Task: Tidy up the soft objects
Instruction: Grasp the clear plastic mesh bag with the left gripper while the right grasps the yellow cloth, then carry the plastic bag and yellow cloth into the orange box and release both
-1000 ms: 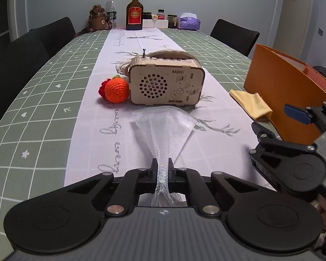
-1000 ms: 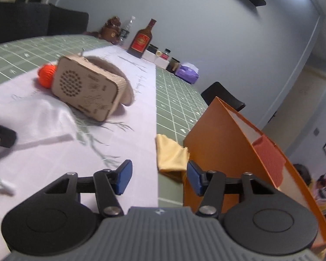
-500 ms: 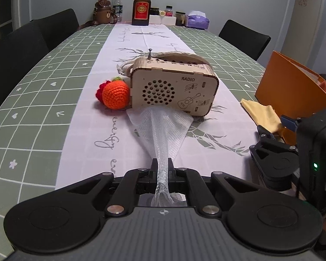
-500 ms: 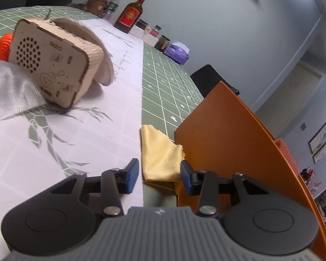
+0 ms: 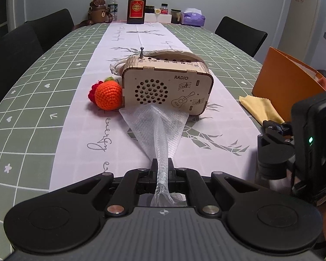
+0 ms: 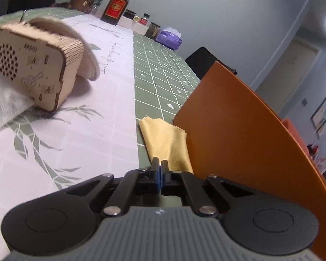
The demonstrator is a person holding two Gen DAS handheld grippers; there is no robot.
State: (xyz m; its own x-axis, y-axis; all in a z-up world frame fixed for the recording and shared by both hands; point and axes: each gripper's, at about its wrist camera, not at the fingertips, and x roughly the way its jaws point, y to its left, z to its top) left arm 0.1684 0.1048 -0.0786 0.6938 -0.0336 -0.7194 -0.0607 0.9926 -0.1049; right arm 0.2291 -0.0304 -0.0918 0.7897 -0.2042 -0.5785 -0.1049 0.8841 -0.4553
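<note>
Stretching up the frame, green checked tablecloth (image 5: 43, 82) with pale runner. Standing at right edge, orange rigid bin (image 6: 239, 130). Sitting centre frame, wooden laser-cut radio box (image 5: 167, 87), orange crocheted ball (image 5: 108, 96) touching its left side. Clamping a bunched white mesh cloth (image 5: 157, 128) at lower centre, left gripper (image 5: 162, 171). Pinching near corner of yellow pinked-edge cloth (image 6: 165, 143) beside the bin, right gripper (image 6: 159, 169), jaws closed.

Red knitted thing (image 5: 93, 91) half hidden behind orange crochet ball (image 5: 108, 97).
</note>
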